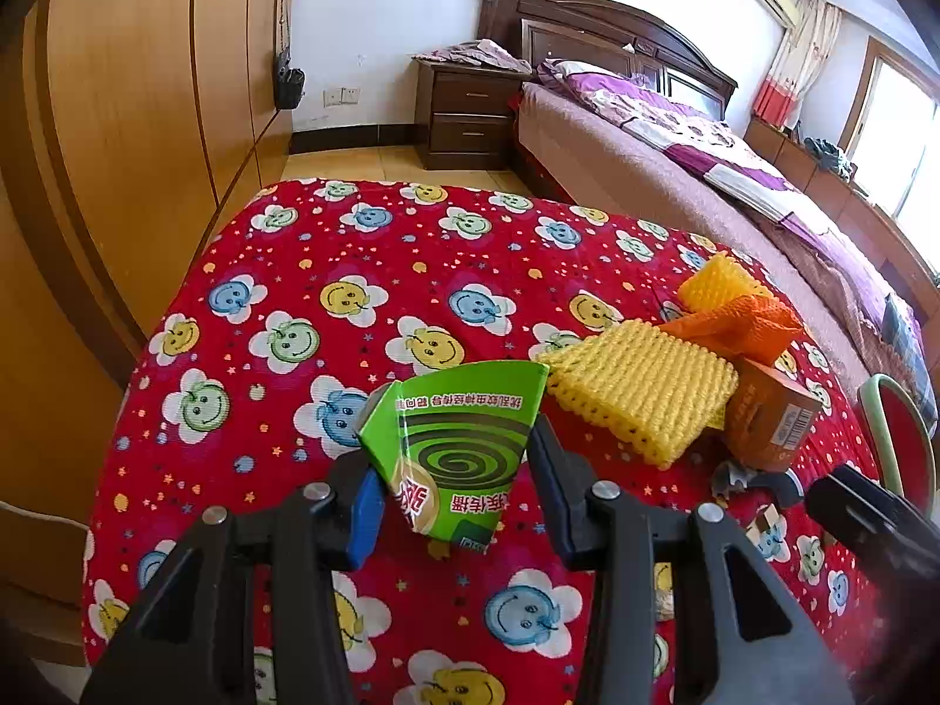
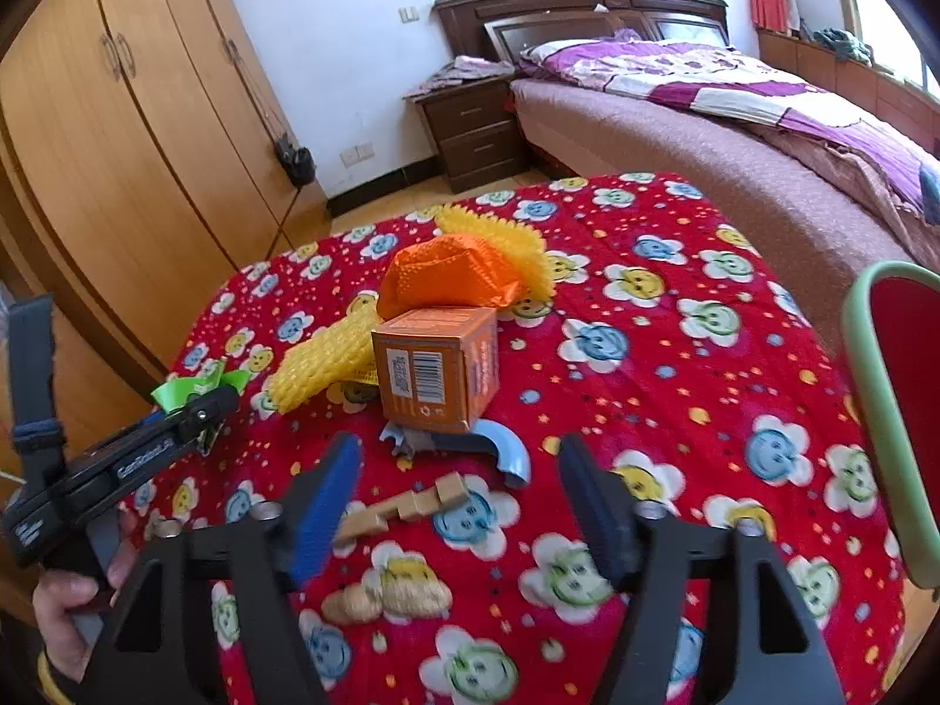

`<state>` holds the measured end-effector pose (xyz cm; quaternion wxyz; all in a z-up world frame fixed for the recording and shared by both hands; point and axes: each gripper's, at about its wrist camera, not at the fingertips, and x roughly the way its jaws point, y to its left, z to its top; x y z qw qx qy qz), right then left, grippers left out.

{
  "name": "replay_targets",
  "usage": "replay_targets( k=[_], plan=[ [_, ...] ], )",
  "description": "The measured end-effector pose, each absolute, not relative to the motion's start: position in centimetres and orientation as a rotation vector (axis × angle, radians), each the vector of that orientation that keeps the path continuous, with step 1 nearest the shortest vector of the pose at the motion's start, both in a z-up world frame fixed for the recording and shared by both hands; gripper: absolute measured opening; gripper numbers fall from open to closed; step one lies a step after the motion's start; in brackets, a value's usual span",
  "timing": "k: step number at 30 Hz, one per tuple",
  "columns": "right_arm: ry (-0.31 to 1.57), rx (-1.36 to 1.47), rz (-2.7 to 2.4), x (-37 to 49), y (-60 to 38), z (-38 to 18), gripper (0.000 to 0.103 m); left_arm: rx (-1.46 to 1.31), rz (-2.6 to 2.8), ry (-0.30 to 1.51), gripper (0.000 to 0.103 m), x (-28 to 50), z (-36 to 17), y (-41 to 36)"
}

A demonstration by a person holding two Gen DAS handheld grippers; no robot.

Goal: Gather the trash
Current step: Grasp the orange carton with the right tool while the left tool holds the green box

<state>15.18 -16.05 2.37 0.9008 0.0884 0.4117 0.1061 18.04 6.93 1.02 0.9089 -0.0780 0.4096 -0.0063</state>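
Nearest, left gripper (image 1: 455, 496) clamped on a crumpled green wrapper (image 1: 455, 440), lifted above the red tablecloth (image 1: 282, 247). Right gripper (image 2: 458, 505) spread wide with nothing between the pads, poised over a tan cardboard scrap (image 2: 405, 505) flat on the cloth. Just beyond, a blue plastic piece (image 2: 499, 446) touching the foot of an orange box (image 2: 435, 370). Left of the box, a yellow foam net (image 2: 323, 364); behind it, an orange foam net (image 2: 446, 276) against another yellow net (image 2: 505, 247). Farther back, a nightstand (image 2: 476, 123) beside the bed (image 2: 734, 135), wardrobe (image 2: 129, 135) at left.
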Motion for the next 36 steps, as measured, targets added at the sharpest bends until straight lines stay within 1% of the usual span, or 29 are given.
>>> replay_targets(
  k=[14, 15, 16, 17, 19, 21, 23, 24, 25, 29, 34, 36],
  plan=[
    [0.859, 0.202, 0.208, 18.7, -15.7, 0.5, 0.074, -0.192, -0.065, 0.831, 0.046, 18.4, 0.4, 7.0],
    [0.855, 0.206, 0.214, 18.8, -15.7, 0.5, 0.071, -0.192, -0.069, 0.833, 0.046, 18.5, 0.3, 7.0],
    [0.850, 0.212, 0.223, 18.7, -15.6, 0.4, 0.065, -0.191, -0.070, 0.833, 0.046, 18.4, 0.3, 7.0],
    [0.849, 0.218, 0.233, 18.8, -15.5, 0.4, 0.062, -0.191, -0.071, 0.833, 0.046, 18.4, 0.2, 7.0],
    [0.844, 0.216, 0.245, 18.7, -15.4, 0.4, 0.048, -0.192, -0.073, 0.832, 0.046, 18.4, 0.2, 6.9],
    [0.837, 0.201, 0.241, 18.4, -15.2, 0.5, 0.039, -0.193, -0.075, 0.832, 0.046, 18.3, 0.2, 6.8],
    [0.835, 0.201, 0.244, 18.3, -15.2, 0.5, 0.036, -0.193, -0.075, 0.832, 0.046, 18.3, 0.2, 6.8],
    [0.835, 0.201, 0.247, 18.2, -15.3, 0.5, 0.029, -0.194, -0.076, 0.832, 0.046, 18.3, 0.2, 6.8],
    [0.834, 0.200, 0.248, 18.2, -15.3, 0.6, 0.026, -0.194, -0.076, 0.832, 0.046, 18.3, 0.2, 6.7],
    [0.827, 0.205, 0.244, 18.0, -15.7, 0.8, 0.021, -0.194, -0.075, 0.830, 0.046, 18.2, 0.2, 6.8],
    [0.810, 0.219, 0.220, 17.5, -16.5, 1.1, 0.013, -0.209, -0.079, 0.822, 0.046, 17.9, 0.3, 7.0],
    [0.804, 0.236, 0.206, 17.2, -17.2, 1.2, 0.013, -0.209, -0.082, 0.822, 0.046, 17.9, 0.3, 6.9]
  ],
)
